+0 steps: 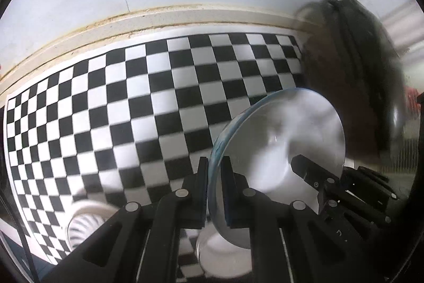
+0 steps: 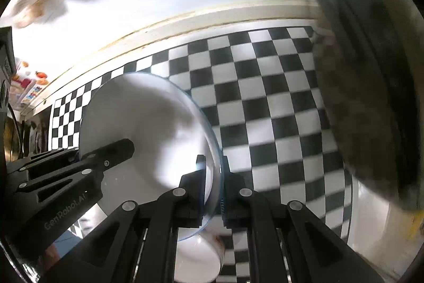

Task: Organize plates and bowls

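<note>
A white plate with a pale blue rim [image 1: 286, 139] is held up off the checkered surface, tilted on edge. My left gripper [image 1: 214, 163] is shut on its left rim. My right gripper [image 2: 214, 163] is shut on the opposite rim of the same plate [image 2: 143, 118]. The right gripper's fingers [image 1: 304, 166] show across the plate in the left wrist view, and the left gripper's fingers [image 2: 116, 150] show in the right wrist view. A white bowl [image 1: 225, 256] sits below the plate, also seen in the right wrist view [image 2: 197, 256]. A ribbed white bowl [image 1: 84, 224] stands at lower left.
A black-and-white checkered mat [image 1: 132, 102] covers the counter up to a cream ledge [image 1: 159, 17] and white wall. A large dark blurred object with straps [image 1: 352, 86] stands at the right, also in the right wrist view [image 2: 371, 76]. A white rounded rim [image 2: 371, 216] lies beneath it.
</note>
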Tool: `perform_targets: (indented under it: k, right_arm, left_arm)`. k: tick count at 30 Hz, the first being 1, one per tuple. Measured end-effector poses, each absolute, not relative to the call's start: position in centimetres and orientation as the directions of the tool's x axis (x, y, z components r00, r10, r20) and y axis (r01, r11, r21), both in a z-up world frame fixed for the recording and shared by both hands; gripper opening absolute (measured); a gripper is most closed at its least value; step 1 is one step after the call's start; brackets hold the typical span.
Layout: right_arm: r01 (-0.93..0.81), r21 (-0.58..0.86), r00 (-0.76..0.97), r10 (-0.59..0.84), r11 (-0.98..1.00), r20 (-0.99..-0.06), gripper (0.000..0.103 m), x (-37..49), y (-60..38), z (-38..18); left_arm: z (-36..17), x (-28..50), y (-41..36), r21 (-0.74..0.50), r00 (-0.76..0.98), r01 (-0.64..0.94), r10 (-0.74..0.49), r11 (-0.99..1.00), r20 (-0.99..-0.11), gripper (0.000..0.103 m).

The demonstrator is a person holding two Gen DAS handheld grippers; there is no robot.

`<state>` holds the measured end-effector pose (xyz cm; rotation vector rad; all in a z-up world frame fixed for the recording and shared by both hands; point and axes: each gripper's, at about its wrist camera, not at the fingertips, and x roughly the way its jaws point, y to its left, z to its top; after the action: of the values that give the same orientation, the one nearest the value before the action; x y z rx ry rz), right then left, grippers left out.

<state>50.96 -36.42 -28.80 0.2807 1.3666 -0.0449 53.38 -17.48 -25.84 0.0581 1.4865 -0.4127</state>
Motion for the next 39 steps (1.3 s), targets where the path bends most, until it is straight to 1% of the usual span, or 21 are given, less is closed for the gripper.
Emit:
perform_targets:
  k: [5,9,13,18,22,32,35,39]
  right_arm:
    - [0.19,0.175,0.203,0.136,0.966,-0.97,0.011,44.0,-36.0,-27.6]
    - [0.196,0.185,0.17,0.152,0.963,-0.974,0.011,40.7,-35.7,-28.9]
    - [0.21,0.183,0.118,0.161,0.96,-0.98,0.011,37.9,-35.2,-31.5]
    - [0.213,0.164,0.063,0.154,0.963,-0.986,0.011,36.5,-34.9,-34.2]
    - [0.213,0.154,0.035,0.15,0.965,-0.988,0.011,35.7,-35.0,-35.4]
    - [0.208,0.17,-0.002,0.174,0.963,-0.985,0.011,35.7,-34.9,-36.3]
    - [0.213,0.184,-0.008,0.19,0.959,-0.982,0.013,35.7,-34.8,-36.5]
    - [0.199,0.164,-0.009,0.17,0.966,-0.985,0.014,35.7,-34.4,-36.4]
  left_arm:
    - [-25.1,49.1,-16.5,-0.213,0.018,0.327,-0.231,0.921,-0.973,0.007]
    - [-25.8,46.1,-15.5,-0.211,-0.007,0.332,-0.222,0.919,-0.975,0.007]
    - [-28.3,44.1,-15.3,-0.211,-0.067,0.33,-0.2,0.92,-0.978,0.007]
    - [-31.3,42.5,-15.2,-0.193,-0.121,0.326,-0.161,0.925,-0.979,0.007]
    - [-32.2,41.6,-15.4,-0.183,-0.134,0.334,-0.145,0.925,-0.98,0.007]
    - [-32.6,41.1,-15.3,-0.163,-0.137,0.323,-0.124,0.932,-0.983,0.007]
    - [-32.6,40.9,-15.3,-0.146,-0.124,0.323,-0.11,0.935,-0.986,0.007]
    - [-32.6,40.8,-15.0,-0.139,-0.12,0.31,-0.106,0.94,-0.987,0.007]
